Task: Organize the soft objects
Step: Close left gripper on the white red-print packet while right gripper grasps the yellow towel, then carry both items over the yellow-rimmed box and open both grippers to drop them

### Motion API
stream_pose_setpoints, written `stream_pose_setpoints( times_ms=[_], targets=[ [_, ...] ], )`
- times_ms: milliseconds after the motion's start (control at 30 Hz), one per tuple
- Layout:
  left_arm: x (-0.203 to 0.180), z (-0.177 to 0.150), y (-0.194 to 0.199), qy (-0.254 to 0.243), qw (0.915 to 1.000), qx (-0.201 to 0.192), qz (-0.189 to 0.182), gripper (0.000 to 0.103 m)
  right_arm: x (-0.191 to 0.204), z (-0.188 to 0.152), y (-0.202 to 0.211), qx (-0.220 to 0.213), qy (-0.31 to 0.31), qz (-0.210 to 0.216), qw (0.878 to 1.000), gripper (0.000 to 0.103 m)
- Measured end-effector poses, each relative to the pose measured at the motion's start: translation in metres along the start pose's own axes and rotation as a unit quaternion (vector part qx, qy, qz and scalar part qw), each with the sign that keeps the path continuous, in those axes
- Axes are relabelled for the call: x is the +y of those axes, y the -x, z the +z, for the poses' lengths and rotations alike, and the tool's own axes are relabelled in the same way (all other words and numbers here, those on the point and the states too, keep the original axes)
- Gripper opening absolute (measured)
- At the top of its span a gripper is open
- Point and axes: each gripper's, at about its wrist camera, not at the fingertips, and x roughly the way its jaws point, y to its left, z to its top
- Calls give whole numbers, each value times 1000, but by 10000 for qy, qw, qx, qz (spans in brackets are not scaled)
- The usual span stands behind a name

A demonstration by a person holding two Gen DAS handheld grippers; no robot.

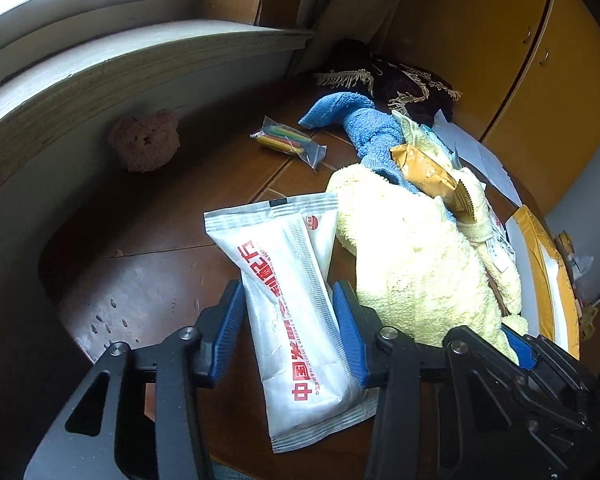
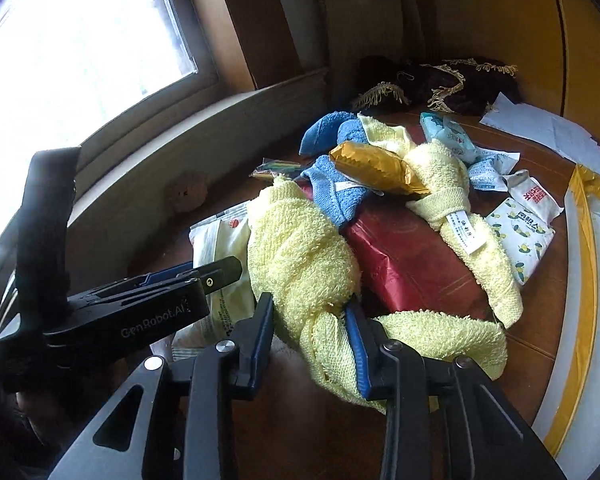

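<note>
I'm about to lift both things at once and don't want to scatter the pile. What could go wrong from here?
1. The yellow towel between the right gripper's jaws runs under the gold packet and tangles with the blue towel; lifting may drag both.
2. The left gripper straddles the slick white pouch with jaws that look loose, so it might slip.
3. The two grippers are close and may collide.

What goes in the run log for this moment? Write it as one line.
left gripper: around white pouch | right gripper: around yellow towel | blue towel: untouched on table
</note>
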Motion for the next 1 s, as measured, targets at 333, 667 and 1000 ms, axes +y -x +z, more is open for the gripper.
stream_pose_setpoints(
  times_ms=[333, 667, 1000],
  targets=[
    [-23, -7, -5, -623, 9979, -87, 158, 38, -4, 7, 44, -826, -380, 307, 9954, 32],
    [-2, 2, 20, 189, 9964, -382, -729, 29, -49, 8, 98, -1685, -1218, 25, 9781, 31],
    [-48, 23, 52, -225, 9808, -825, -1755, 29, -80, 9, 134, -2091, -1896, -76, 9593, 31]
  ],
)
